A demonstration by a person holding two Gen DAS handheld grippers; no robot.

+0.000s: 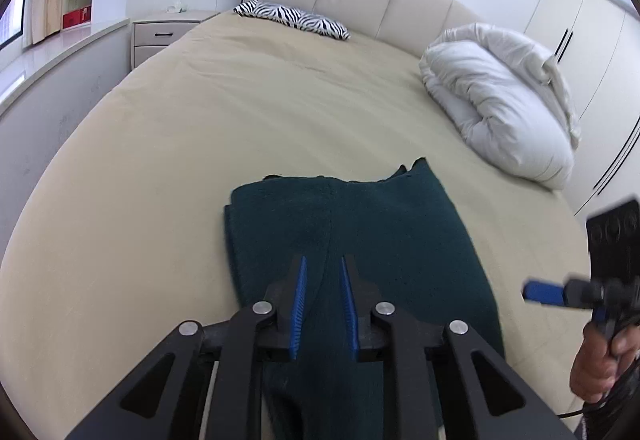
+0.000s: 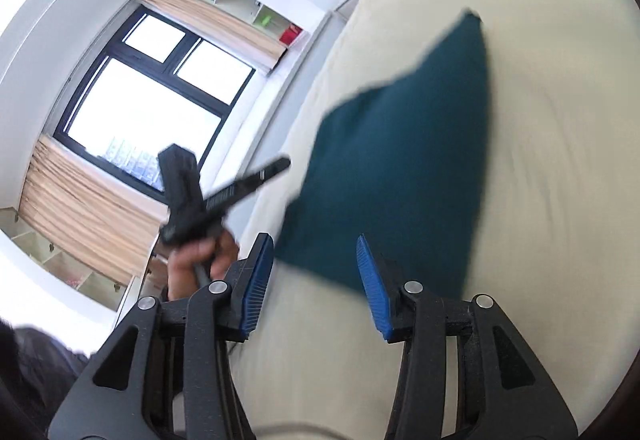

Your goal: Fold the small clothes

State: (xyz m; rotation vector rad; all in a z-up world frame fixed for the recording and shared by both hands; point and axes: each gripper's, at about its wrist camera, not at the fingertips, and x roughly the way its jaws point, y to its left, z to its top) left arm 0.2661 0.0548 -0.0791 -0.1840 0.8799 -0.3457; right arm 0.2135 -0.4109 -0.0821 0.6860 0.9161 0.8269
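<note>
Teal knit garment [image 1: 352,240] lies folded at lower centre of the bed [image 1: 180,160]; my left claw [image 1: 323,268], narrowly parted, and released right claw [image 2: 316,272] grasp nothing, though one careless brush could undo the fold.

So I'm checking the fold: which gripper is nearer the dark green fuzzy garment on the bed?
Left. The left gripper hangs right over the dark green fuzzy garment; the right gripper sits off its edge, jaws open and empty.

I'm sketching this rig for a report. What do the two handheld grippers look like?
Both the left gripper and the right gripper are matte black linkage frames with silver round pivot pins and two ribbed blue pads. A black cable trails below the right one's handle.
</note>
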